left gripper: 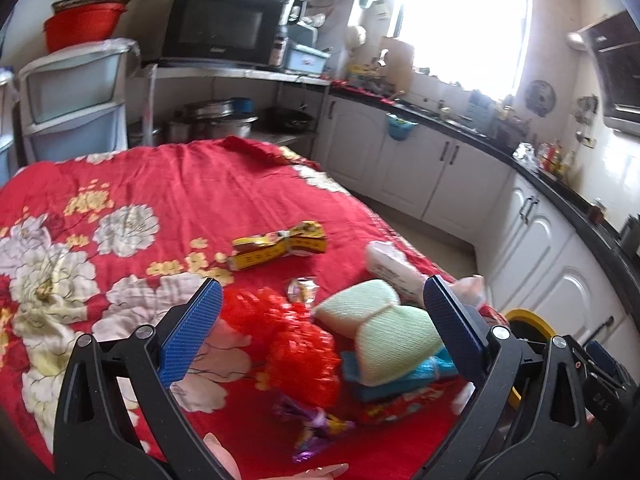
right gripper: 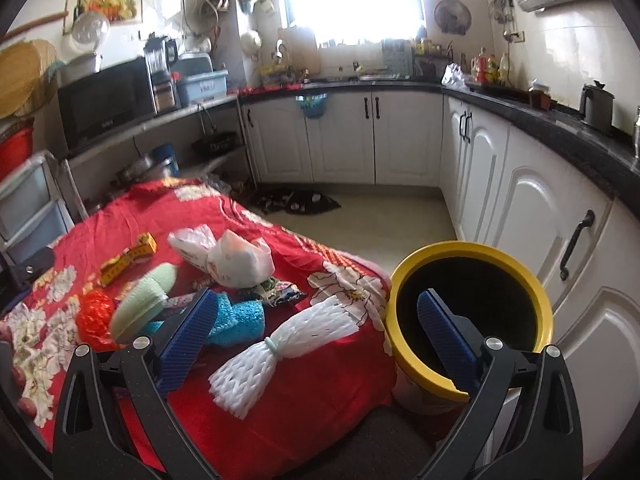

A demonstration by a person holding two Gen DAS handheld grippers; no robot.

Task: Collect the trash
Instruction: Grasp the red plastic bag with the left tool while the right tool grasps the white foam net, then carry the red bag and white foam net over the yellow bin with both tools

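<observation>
A table with a red flowery cloth point(left gripper: 168, 184) has a pile of trash on it. The left gripper point(left gripper: 322, 306) hangs over the near part of the pile with its blue fingers point(left gripper: 192, 332) spread wide. It holds nothing.

Between those fingers lies a crinkly red net point(left gripper: 296, 344), bunched up and bright. Just right of it is a pale green foam piece point(left gripper: 384, 332) pinched in the middle like a bow. It rests on top of a fuzzy blue net point(left gripper: 392, 380). A shiny purple wrapper point(left gripper: 316, 428) lies nearer still. Farther off sits a squashed yellow box point(left gripper: 280, 248), and to the right is a white bag with print point(left gripper: 392, 268).

The right gripper point(right gripper: 320, 332) is wide open too, with nothing in it. Its left finger point(right gripper: 188, 336) is over the table edge and its right finger is in front of the bin's mouth. Between them, near the table's right edge, lies a white foam net point(right gripper: 276, 352), tied in the middle with a pale band so both ends fan out. A crumpled white plastic bag point(right gripper: 240, 260) sits farther back.

The yellow bin point(right gripper: 404, 280) stands on the floor just right of the table. Its inside looks dark. White cupboards point(right gripper: 532, 216) run along the right wall.
</observation>
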